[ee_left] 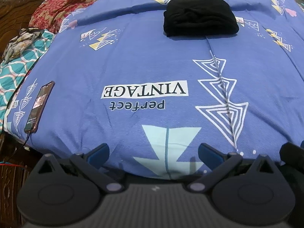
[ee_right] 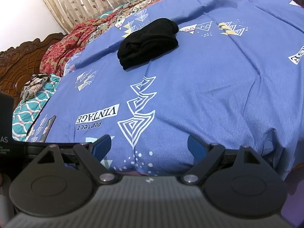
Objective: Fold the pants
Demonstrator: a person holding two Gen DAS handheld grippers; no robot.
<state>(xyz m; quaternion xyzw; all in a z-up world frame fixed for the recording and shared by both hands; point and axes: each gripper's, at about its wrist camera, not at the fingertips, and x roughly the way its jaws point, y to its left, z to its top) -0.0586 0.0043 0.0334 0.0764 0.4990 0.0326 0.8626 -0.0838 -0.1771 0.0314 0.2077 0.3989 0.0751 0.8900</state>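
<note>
Though already folded into a compact bundle far up the bed (ee_left: 133,60), black pants (ee_left: 200,17) look soft, light, floppy; best pinched along thick folded edges. Left tool (ee_left: 153,150), right tool (ee_right: 149,145): both spread, empty, well apart from pants.

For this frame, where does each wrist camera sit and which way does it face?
Left wrist view: mounted behind the open left gripper at the bed's near edge, facing across the blue bedspread at the folded black pants; the phone lies at left.
Right wrist view: behind the open right gripper, same near edge, angled leftward toward the pants and the curtain; part of the other device's black body shows at left.
Shared: pants, bedspread, phone, carved headboard.
</note>
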